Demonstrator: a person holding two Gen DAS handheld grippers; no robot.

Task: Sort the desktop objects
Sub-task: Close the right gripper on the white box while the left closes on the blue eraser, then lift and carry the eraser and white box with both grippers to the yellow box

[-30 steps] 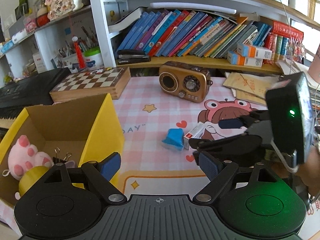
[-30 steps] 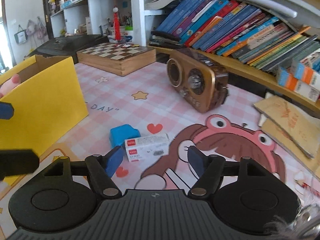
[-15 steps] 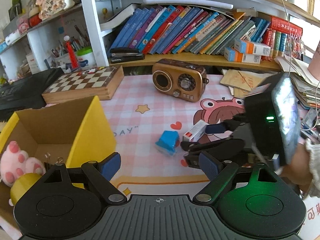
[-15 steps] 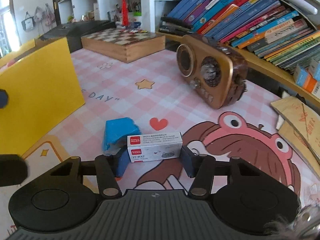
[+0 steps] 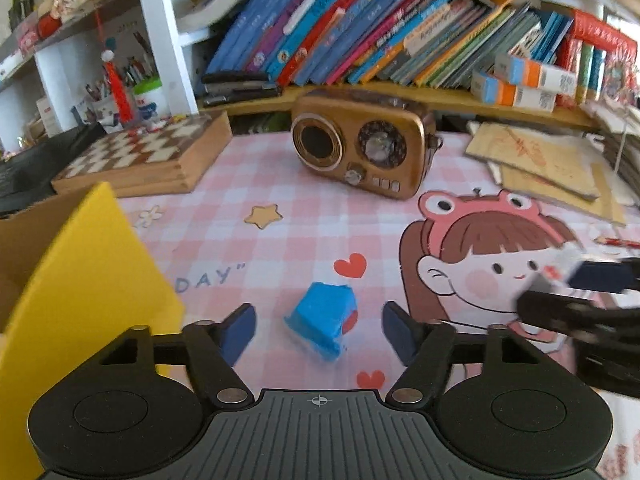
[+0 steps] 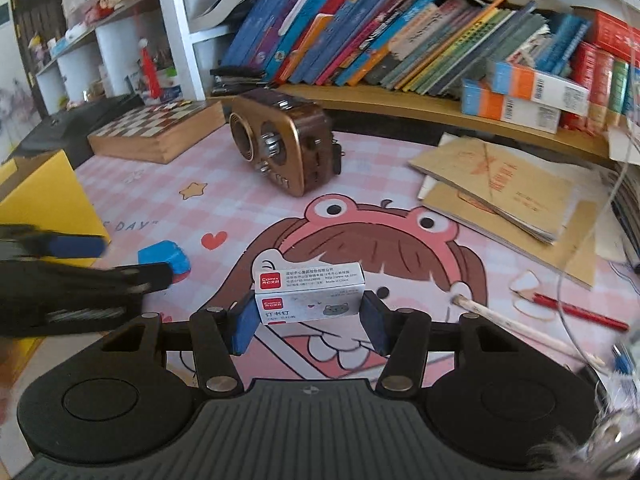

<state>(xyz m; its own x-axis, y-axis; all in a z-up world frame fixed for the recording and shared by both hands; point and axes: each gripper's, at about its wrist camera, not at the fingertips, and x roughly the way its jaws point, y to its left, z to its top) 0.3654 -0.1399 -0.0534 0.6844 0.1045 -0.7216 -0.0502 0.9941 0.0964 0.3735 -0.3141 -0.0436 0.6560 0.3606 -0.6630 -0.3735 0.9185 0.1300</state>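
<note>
Alignment mattered most: the left hand-held gripper (image 5: 318, 326) was closing, its pads not yet touching the blue block (image 5: 322, 324) lying tilted on the table (image 5: 248, 248) between them. The right hand-held gripper (image 6: 308, 320) gripped the staple box (image 6: 310, 294), apparently lifted clear.

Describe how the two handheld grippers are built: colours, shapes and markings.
Both look alike. The left gripper and right gripper each have a matte black ribbed body with a small crosshair mark at its front edge, two round black discs at the sides, black linkage arms with silver pivot screws, and two fingers faced with dark blue pads. No sleeve shows clearly.
</note>
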